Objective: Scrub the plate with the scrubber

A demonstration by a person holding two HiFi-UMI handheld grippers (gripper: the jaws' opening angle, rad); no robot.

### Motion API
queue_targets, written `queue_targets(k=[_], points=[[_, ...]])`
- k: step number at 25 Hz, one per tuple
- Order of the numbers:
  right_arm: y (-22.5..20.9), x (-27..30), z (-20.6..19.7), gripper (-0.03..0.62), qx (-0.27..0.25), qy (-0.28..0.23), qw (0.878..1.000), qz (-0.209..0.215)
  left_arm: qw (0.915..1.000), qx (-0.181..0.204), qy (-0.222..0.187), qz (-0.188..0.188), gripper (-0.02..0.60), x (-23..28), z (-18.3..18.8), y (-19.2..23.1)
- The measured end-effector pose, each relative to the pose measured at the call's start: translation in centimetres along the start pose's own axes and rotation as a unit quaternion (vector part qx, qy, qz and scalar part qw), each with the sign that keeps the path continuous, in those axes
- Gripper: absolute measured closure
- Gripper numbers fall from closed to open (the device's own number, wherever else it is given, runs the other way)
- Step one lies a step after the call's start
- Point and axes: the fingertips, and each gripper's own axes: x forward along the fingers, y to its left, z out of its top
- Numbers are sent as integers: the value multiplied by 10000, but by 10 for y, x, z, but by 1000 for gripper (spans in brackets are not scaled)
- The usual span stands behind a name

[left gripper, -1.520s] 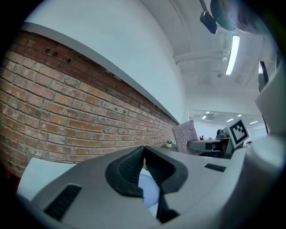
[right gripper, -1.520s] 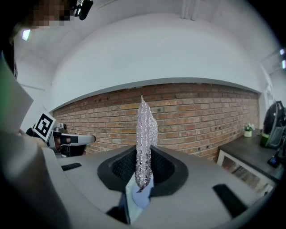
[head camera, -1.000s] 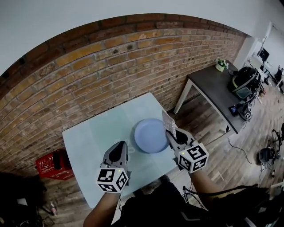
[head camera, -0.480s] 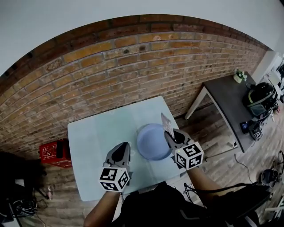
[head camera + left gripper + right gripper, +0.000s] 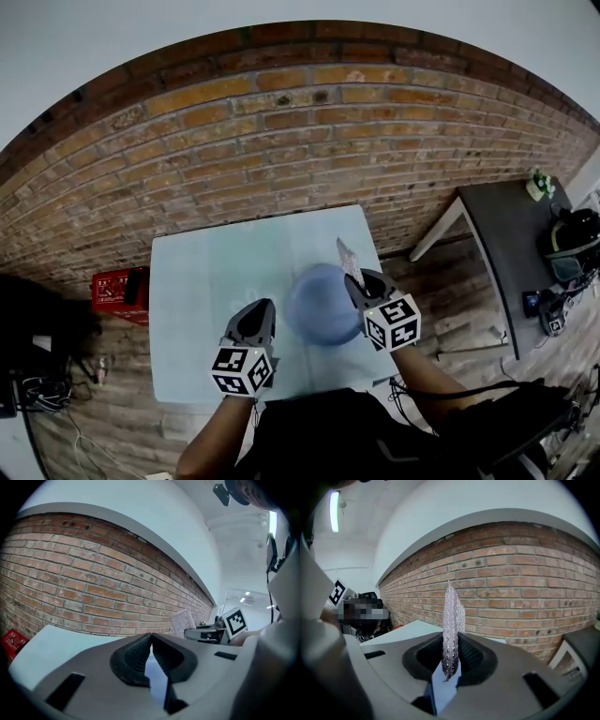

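Nearest to us, at the bottom of the head view, two forearms reach up into the frame, each ending in a cube with square markers. Just above the left-hand cube we see the left claw (image 5: 263,307), clenched: in the left gripper view its two ribbed pads meet at the tips with nothing between them. It sits a little to the lower left of the plate (image 5: 322,305), close to the rim; we cannot tell whether it touches.

To the right of centre, the right claw (image 5: 353,278) is closed on the scrubber (image 5: 348,259). In the right gripper view we see the thin, glittery mesh sheet pinched edge-on between the pads and standing up out of them. In the head view the scrubber pokes toward the upper left of the claw, over the plate's upper right rim; contact with the plate is not clear to us.

The plate is round and pale blue, lying flat in the right half of the light table (image 5: 202,281).

Beyond the table a brick wall (image 5: 281,131) fills the upper frame. A red crate (image 5: 117,291) stands on the wooden floor (image 5: 441,272) at the left, and a dark table (image 5: 511,225) at the far right.
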Motion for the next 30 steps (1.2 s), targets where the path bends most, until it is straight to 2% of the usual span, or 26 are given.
queue_targets(k=[3,12,18,21,25,30], points=[[-6,11,-10,519,-33,113,9997,197,9999,-40,-21,124,569,2,-8,-5],[-17,44,-38,519,-125,414,9969,662,9962,-293,318,754,569,11,-57,4],[-15,67,-55,519,-289,571,9938,913,9933,-422,410,994,568,14,-85,13],[-17,80,-64,519,-440,677,9918,994,9895,-611,630,1146,566,20,-111,18],[-14,96,-79,519,-639,858,9882,1097,9829,-867,938,1329,492,24,-146,26],[-8,113,-95,519,-928,1050,9829,1191,9767,-943,1223,1492,492,27,-174,31]])
